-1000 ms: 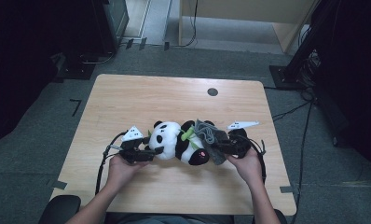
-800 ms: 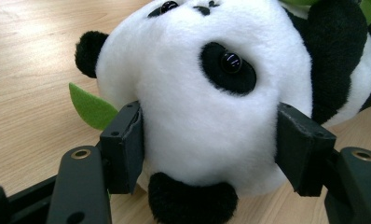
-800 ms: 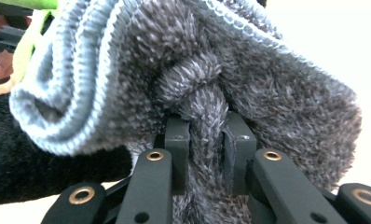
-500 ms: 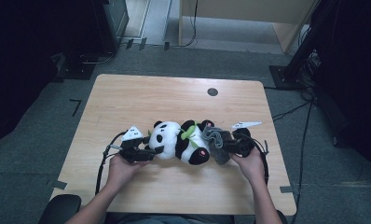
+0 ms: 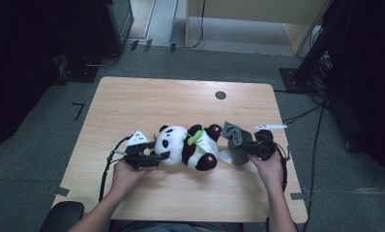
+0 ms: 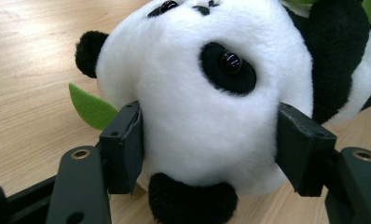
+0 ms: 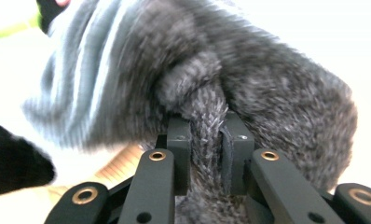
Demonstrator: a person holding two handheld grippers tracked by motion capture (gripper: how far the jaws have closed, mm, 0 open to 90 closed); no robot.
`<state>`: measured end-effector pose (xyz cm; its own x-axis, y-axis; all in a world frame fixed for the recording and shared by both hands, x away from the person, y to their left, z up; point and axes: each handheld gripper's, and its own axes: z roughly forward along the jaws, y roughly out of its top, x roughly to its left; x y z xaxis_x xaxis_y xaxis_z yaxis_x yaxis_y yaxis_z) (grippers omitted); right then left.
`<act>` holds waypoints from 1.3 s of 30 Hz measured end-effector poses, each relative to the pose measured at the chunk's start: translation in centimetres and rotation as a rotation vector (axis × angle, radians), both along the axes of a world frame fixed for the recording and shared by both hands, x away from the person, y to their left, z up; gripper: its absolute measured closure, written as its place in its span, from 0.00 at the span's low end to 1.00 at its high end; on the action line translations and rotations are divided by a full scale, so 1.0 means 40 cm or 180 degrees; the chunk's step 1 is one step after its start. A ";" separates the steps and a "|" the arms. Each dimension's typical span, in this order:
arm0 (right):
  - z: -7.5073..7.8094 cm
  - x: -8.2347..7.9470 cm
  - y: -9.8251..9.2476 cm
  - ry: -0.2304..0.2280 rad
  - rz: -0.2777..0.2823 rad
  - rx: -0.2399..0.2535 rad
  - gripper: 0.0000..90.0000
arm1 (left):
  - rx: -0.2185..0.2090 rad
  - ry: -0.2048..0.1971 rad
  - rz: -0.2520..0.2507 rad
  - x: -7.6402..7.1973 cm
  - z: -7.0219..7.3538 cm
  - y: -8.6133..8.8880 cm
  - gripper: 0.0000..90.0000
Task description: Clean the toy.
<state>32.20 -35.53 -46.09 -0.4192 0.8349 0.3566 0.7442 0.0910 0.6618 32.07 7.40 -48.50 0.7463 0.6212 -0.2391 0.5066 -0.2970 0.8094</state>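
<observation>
A black-and-white panda plush [image 5: 188, 147] lies on its side at the middle of the wooden table [image 5: 132, 106], with green leaves at its neck. My left gripper [image 5: 160, 157] is shut on the panda's head [image 6: 197, 93], one pad pressing into the white fur on each side. To the right of the panda's feet is a grey fuzzy cloth [image 5: 234, 140]. My right gripper [image 5: 244, 147] is shut on a bunched fold of this cloth [image 7: 267, 93]; the jaws stand close together around the fold [image 7: 206, 140].
A small black round mark [image 5: 220, 95] sits near the table's far edge. Grey floor surrounds the table, with dark equipment at the left and right. A chair's edge [image 5: 62, 217] shows at the bottom left.
My right gripper has moved to the right with the grey cloth, drawing it off the panda's lower body. The left gripper and the panda's head have stayed put.
</observation>
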 end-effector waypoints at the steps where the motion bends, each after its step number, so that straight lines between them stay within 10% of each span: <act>1: 0.012 -0.005 -0.004 -0.0046 -0.0029 0.0055 0.87 | 0.0001 -0.0004 0.0001 0.000 0.000 0.000 0.36; 15: 0.155 -0.061 0.125 -0.0676 0.0515 0.0203 0.87 | -0.0002 -0.0011 0.0007 0.000 -0.001 -0.002 0.36; 26: 0.080 -0.038 0.220 -0.0366 0.0861 -0.0028 0.85 | 0.0037 -0.0038 -0.0013 -0.002 -0.002 -0.004 0.36; 39: 0.020 -0.017 0.151 -0.0042 0.0671 -0.0242 0.85 | -0.0010 -0.0038 0.0005 0.001 -0.003 -0.004 0.36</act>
